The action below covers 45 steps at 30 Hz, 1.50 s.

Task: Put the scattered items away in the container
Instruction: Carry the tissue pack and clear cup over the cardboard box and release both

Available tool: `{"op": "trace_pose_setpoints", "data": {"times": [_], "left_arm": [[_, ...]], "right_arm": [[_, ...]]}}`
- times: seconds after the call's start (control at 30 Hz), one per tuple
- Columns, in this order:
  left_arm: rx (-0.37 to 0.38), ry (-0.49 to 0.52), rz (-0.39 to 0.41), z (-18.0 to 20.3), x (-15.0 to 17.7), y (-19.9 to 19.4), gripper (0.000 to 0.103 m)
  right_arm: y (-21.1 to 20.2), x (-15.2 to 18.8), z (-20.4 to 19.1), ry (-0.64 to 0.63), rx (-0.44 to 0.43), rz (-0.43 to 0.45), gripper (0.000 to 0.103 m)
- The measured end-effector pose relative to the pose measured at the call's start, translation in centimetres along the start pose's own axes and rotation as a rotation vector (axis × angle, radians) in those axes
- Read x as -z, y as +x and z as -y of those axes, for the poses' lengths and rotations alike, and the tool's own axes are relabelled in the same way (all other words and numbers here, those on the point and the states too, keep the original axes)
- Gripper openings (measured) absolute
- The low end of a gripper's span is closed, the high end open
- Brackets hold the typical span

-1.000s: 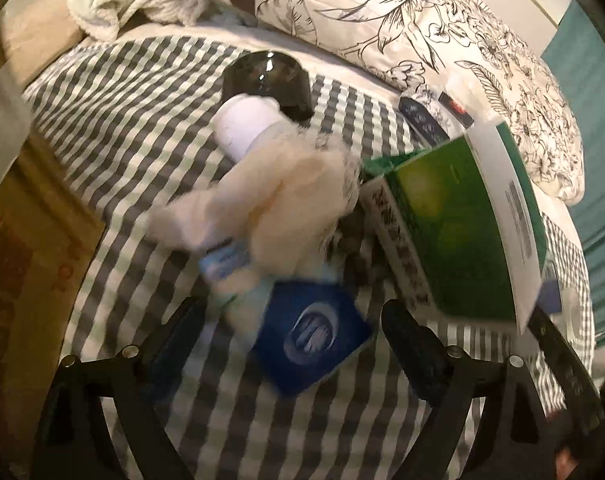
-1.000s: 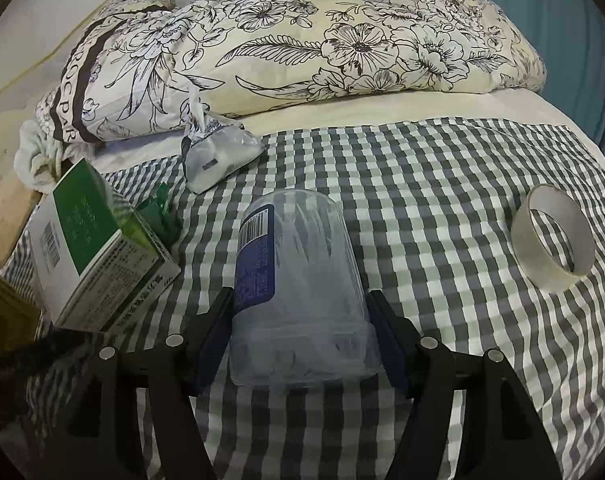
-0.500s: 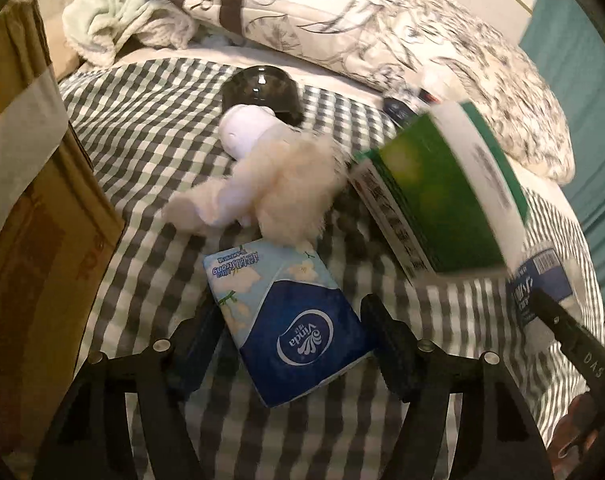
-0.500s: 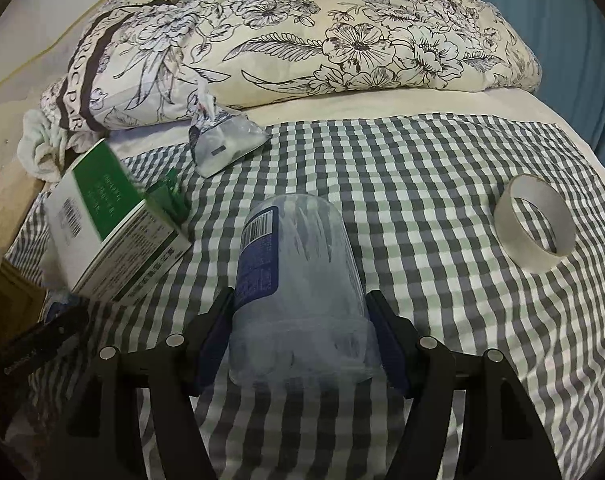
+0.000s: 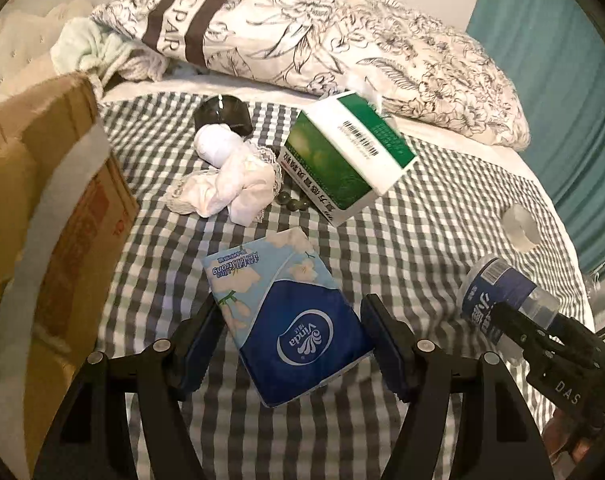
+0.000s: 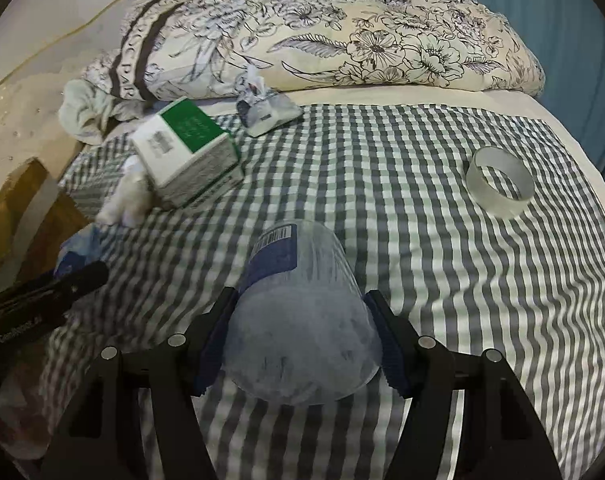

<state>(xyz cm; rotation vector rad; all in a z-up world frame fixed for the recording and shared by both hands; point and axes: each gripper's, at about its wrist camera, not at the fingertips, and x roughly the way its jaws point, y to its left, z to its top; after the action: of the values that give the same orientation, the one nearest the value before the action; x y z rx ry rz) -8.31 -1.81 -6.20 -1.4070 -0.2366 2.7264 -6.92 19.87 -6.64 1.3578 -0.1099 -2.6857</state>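
**Both grippers loaded above the checked bedspread**

Left gripper (image 5: 292, 330) pinches a blue-and-white soft tissue pack (image 5: 290, 312) printed "Vinda". Right gripper (image 6: 302, 334) clamps a clear plastic tub (image 6: 302, 320) with a blue barcode label. Brown cardboard box (image 5: 42, 200) stands left; a green-and-white carton (image 5: 342, 164) lies beyond.

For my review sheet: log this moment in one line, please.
left fingers: gripping tissue pack | right fingers: gripping clear tub | cardboard box: at left | neither item boxed yet
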Motion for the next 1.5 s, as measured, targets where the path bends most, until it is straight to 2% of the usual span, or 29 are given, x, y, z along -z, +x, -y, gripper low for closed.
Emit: {"op": "trace_pose_setpoints", "data": {"times": [0.4,0.97,1.23,1.5], "left_arm": [[0.005,0.040,0.065,0.6,1.6,-6.3,0.071],[0.001,0.051,0.146,0.1,1.5,-13.4,0.071],[-0.023,-0.009,0.198,-3.2,0.0,-16.8,0.071],[-0.064,-0.098,0.241,-10.0,-1.0,-19.9,0.071]], "right_arm": [[-6.2,1.4,-2.9,-0.038,-0.028,0.081,0.064],[-13.9,1.3,-7.1,-0.087,-0.074,0.193,0.064],[-15.7,-0.2,-10.2,-0.131,-0.122,0.224,0.064],[-15.9,-1.0,-16.5,-0.202,-0.198,0.234,0.064]]}}
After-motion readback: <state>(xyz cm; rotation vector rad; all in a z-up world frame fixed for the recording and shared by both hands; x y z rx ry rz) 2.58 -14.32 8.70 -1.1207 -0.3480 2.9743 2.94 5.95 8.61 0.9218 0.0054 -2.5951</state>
